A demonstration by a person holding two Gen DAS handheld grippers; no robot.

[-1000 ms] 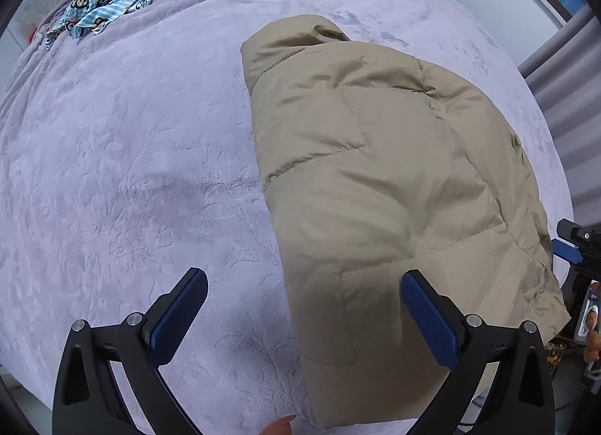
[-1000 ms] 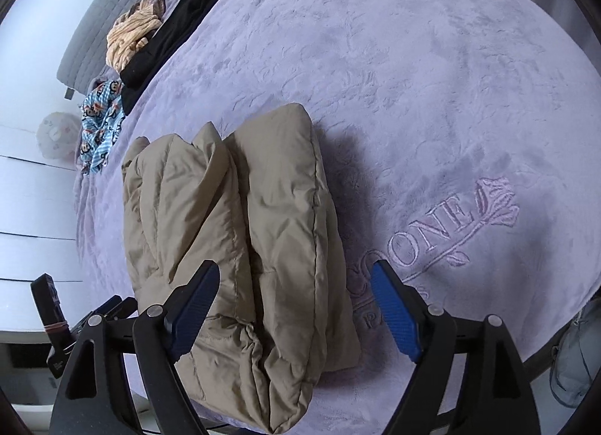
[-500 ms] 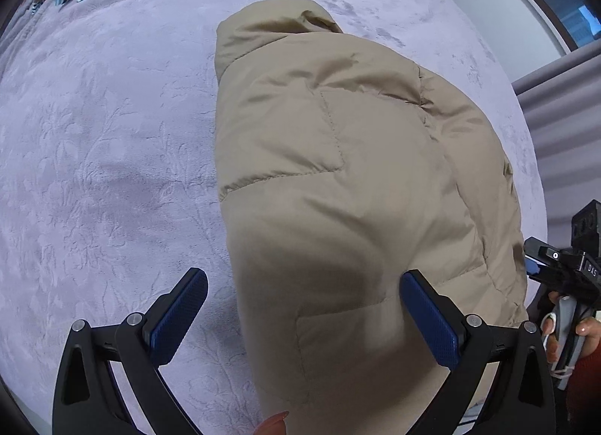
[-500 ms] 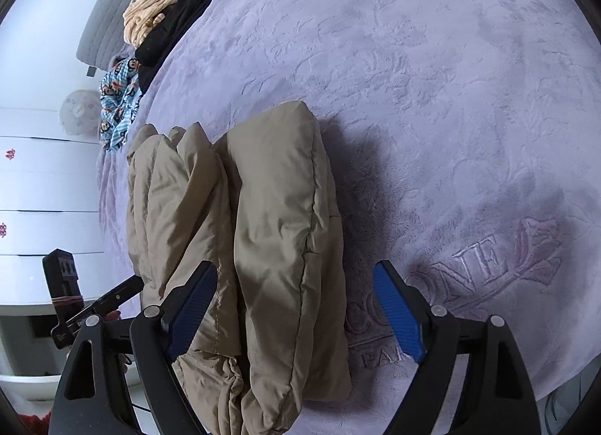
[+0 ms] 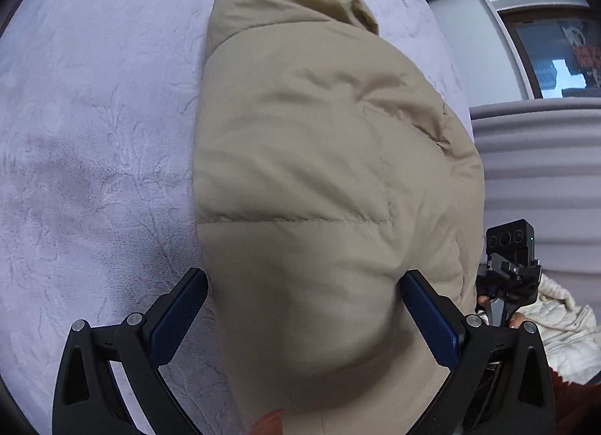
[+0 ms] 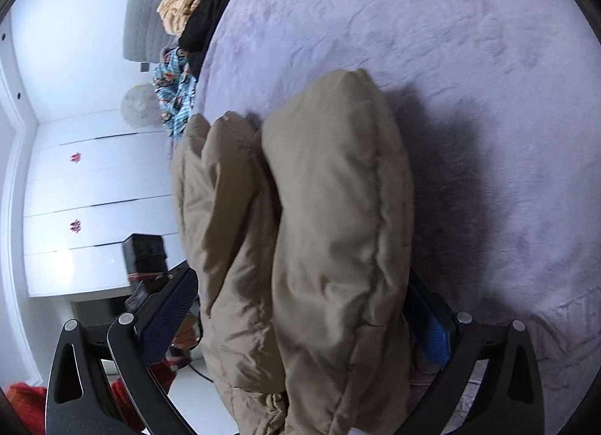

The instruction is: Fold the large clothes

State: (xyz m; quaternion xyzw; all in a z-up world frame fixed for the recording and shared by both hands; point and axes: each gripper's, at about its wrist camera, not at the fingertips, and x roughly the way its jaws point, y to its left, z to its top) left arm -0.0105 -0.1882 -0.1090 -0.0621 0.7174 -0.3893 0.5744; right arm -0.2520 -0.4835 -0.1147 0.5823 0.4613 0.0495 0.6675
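Across the bed point(image 6: 432, 21), a lilac plush cover with a pressed leaf pattern spreads wide and bare to the far side, leaving plenty of room beyond the folded beige puffer jacket point(image 5: 319, 172), which lies near the bed's near edge with its collar pointing away. Seen from the right, the jacket is a thick stack of padded layers, its bulk hanging close to the mattress edge. Along the headboard end lie a black garment point(image 6: 210, 10), a tan bundle point(image 6: 184, 3) and a blue cartoon-print piece point(image 6: 176, 97), well apart from the jacket. White drawers point(image 6: 94, 209) stand beyond the bed's side.

The left gripper point(image 5: 300, 322) has its jaws apart, straddling the jacket's near end, the blue pads just beside the fabric on each side. The right gripper point(image 6: 300, 326) has its jaws opening wide with the padded stack between them; its right pad is partly hidden by fabric.
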